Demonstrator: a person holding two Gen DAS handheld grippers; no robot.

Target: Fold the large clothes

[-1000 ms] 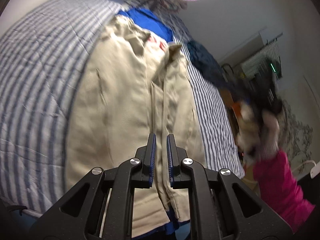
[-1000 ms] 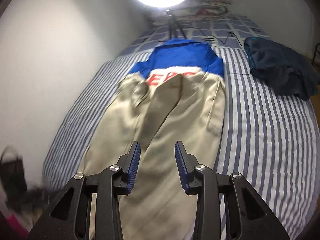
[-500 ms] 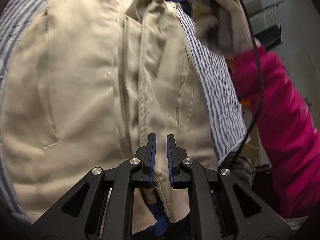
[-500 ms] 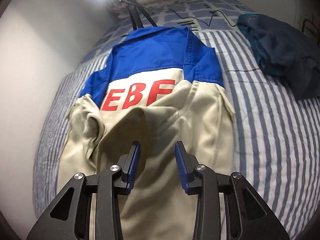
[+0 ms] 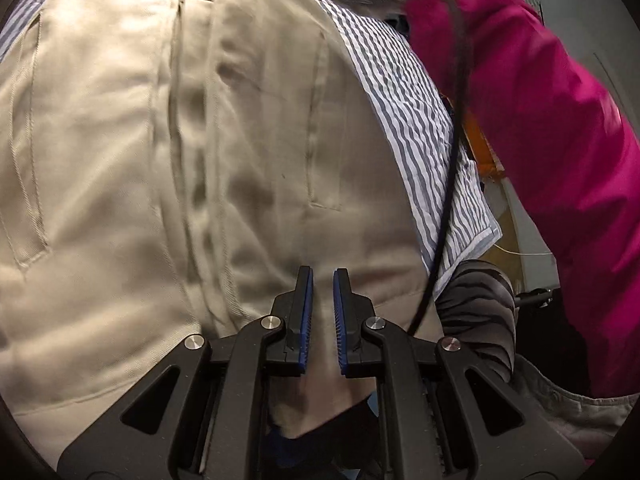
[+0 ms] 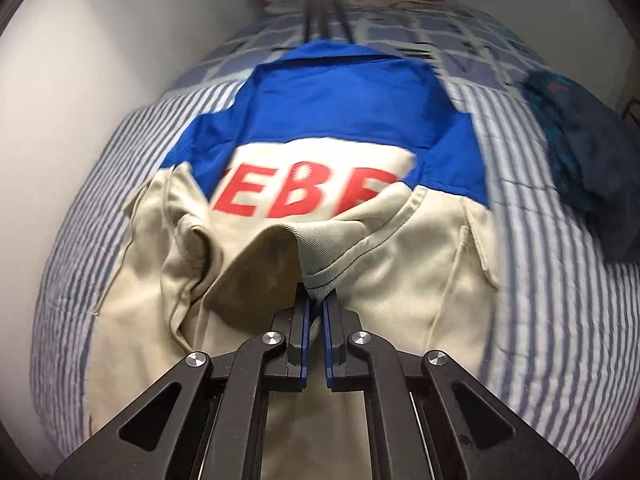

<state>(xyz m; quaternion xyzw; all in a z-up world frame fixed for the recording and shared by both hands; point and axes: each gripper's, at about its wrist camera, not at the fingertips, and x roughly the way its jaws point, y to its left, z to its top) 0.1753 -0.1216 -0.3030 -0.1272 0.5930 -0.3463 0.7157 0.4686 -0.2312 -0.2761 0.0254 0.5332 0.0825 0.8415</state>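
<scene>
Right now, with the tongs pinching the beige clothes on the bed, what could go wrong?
1. The right tongs have just closed on only a small edge of the beige garment. That bit could slip out when lifted.
2. The left tongs are nearly shut, but whether they hold cloth is unclear. If not, one end may lift alone and the fold go crooked.
3. A black cable hangs beside the pink sleeve, over the striped bedding. It might snag the fabric.
</scene>
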